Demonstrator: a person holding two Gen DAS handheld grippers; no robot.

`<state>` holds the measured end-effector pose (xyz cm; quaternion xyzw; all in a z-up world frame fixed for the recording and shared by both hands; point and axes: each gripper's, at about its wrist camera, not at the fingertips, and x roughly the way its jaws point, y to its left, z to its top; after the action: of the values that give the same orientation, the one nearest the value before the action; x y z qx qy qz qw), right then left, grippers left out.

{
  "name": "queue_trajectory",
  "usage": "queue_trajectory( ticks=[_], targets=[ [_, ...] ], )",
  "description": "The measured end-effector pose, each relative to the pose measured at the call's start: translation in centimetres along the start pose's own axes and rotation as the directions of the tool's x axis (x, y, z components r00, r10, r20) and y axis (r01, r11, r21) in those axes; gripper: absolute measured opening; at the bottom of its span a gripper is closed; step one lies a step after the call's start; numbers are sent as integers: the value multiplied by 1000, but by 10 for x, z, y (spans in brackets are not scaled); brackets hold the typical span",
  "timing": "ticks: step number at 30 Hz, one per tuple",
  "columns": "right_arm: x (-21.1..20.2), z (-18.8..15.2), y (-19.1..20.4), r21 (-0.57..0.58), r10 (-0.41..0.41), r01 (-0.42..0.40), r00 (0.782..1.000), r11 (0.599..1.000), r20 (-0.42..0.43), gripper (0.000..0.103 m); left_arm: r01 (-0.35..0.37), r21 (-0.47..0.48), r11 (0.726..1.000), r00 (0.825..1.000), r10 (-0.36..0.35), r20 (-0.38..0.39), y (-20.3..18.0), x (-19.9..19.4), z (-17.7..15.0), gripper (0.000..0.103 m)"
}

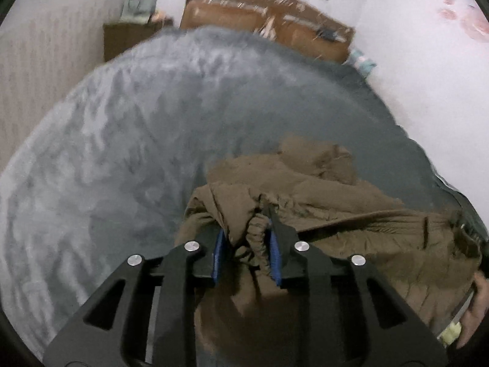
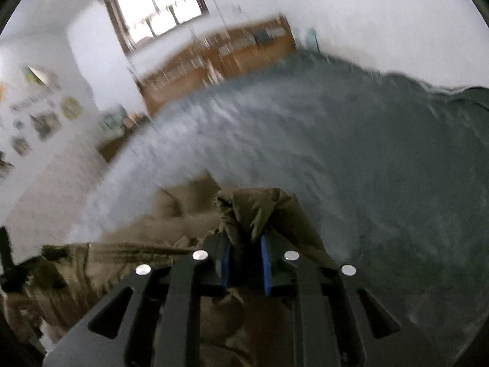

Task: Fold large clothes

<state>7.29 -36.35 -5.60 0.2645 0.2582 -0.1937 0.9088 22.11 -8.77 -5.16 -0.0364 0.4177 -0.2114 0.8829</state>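
Left tool [image 1: 246, 238] and right tool [image 2: 244, 253] each clenched on brown jacket [image 1: 336, 220], lifted over grey bed [image 1: 122, 153], seemingly to carry a fold.

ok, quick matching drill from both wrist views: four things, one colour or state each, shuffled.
Things:
1. brown garment
2. bed cover
3. headboard
4. window

Descriptions:
A. grey, fuzzy
B. bright, in the far wall
C. orange-brown wood
D. bunched between the blue pads of the left hand-held gripper and the right hand-held gripper

Pairs: 1-D, 2-A, 3-C, 4-B
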Motion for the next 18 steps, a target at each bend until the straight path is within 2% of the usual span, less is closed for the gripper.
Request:
queue_trajectory(
  ticks=[2,3,4,5,6,8,9,10,11,13,15,16,18],
  targets=[
    [36,-3,-3,-25,-57,55,997,998,-51,17,-15,-22,1000,999,14,-31,5,30,-1,34],
    [53,-8,-3,-42,-81,78,994,996,-70,21,-17,-38,999,1000,16,-21,7,41,-4,37],
    [64,-13,-3,-60,-98,94,993,994,-71,27,-35,-39,999,999,34,-29,13,53,-9,39],
    [72,-16,-3,-76,-117,112,990,991,-74,29,-40,-33,999,998,39,-54,13,63,-10,39],
    [79,-18,-4,-86,-130,124,989,989,-76,32,-29,-40,999,998,26,-61,17,69,-8,45],
    [82,-16,-4,-99,-129,124,990,987,-48,43,-35,-62,998,999,32,-35,19,71,-8,64],
    [81,-16,-4,-107,-134,129,990,986,-38,53,-44,-75,996,999,44,-13,25,70,-9,87],
    [78,-15,-5,-107,-127,124,991,987,-27,63,-100,-94,991,994,103,31,32,64,-8,99],
    [73,-14,-8,-90,-108,107,994,990,-8,70,-117,-101,988,991,124,56,36,60,-5,100],
    [61,-11,-15,-63,-71,73,997,995,27,97,-129,-128,983,985,142,96,49,44,-5,100],
    [42,-8,-20,-46,-112,116,990,992,86,101,-108,-176,979,982,132,132,61,27,-10,100],
    [32,-9,-26,-31,-108,112,988,993,111,101,-79,-203,976,981,112,159,67,14,-16,100],
    [13,-12,-43,18,-52,50,988,999,143,101,-36,-216,976,979,78,190,73,-5,-24,100]
  ],
)
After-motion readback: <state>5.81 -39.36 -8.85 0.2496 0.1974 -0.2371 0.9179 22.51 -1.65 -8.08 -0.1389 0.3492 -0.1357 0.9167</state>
